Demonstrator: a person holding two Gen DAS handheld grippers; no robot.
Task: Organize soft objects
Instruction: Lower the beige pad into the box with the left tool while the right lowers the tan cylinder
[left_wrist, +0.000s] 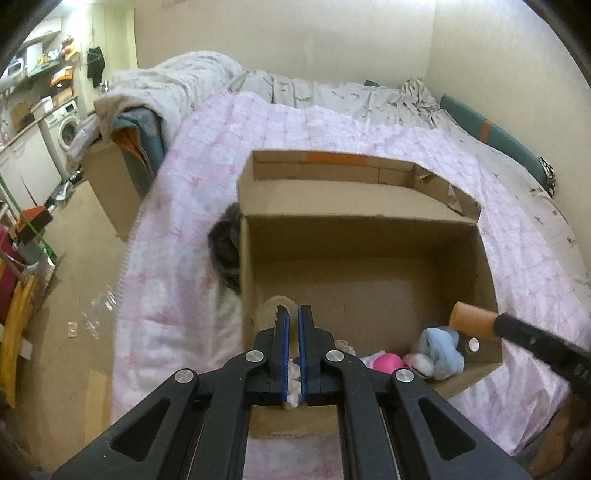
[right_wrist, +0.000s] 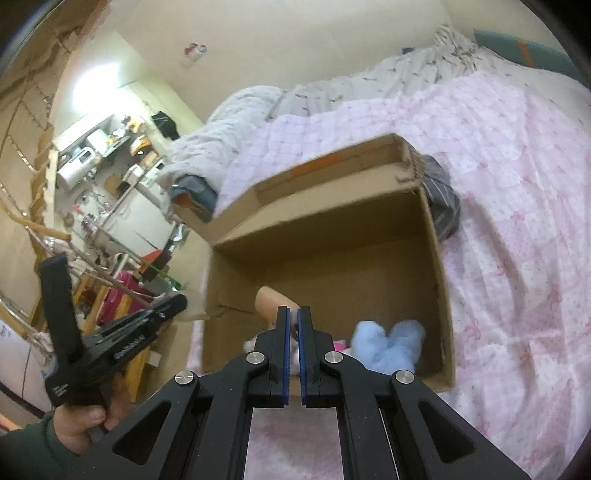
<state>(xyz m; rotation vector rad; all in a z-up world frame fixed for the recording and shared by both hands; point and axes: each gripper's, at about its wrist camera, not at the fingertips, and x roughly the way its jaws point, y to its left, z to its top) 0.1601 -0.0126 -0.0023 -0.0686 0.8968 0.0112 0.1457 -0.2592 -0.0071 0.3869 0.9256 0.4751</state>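
An open cardboard box (left_wrist: 369, 229) (right_wrist: 332, 225) lies on the bed. Inside at its near end lie a light blue plush toy (left_wrist: 441, 350) (right_wrist: 388, 345), a pink soft toy (left_wrist: 386, 363) and a whitish soft item (left_wrist: 293, 380). A tan roll (left_wrist: 277, 308) (right_wrist: 275, 299) lies on the box floor. A dark grey striped cloth (left_wrist: 225, 247) (right_wrist: 441, 199) lies outside against the box wall. My left gripper (left_wrist: 292, 314) is shut and empty above the box's near edge. My right gripper (right_wrist: 293, 314) is shut and empty over the box; its handle (left_wrist: 517, 332) shows in the left wrist view.
A pink patterned quilt (left_wrist: 295, 125) (right_wrist: 509, 184) covers the bed. A grey blanket pile (left_wrist: 177, 85) lies at its far left corner, above another cardboard box (left_wrist: 110, 184). Cluttered shelves and a washing machine (left_wrist: 68, 125) stand left. The other hand-held gripper (right_wrist: 110, 332) shows at left.
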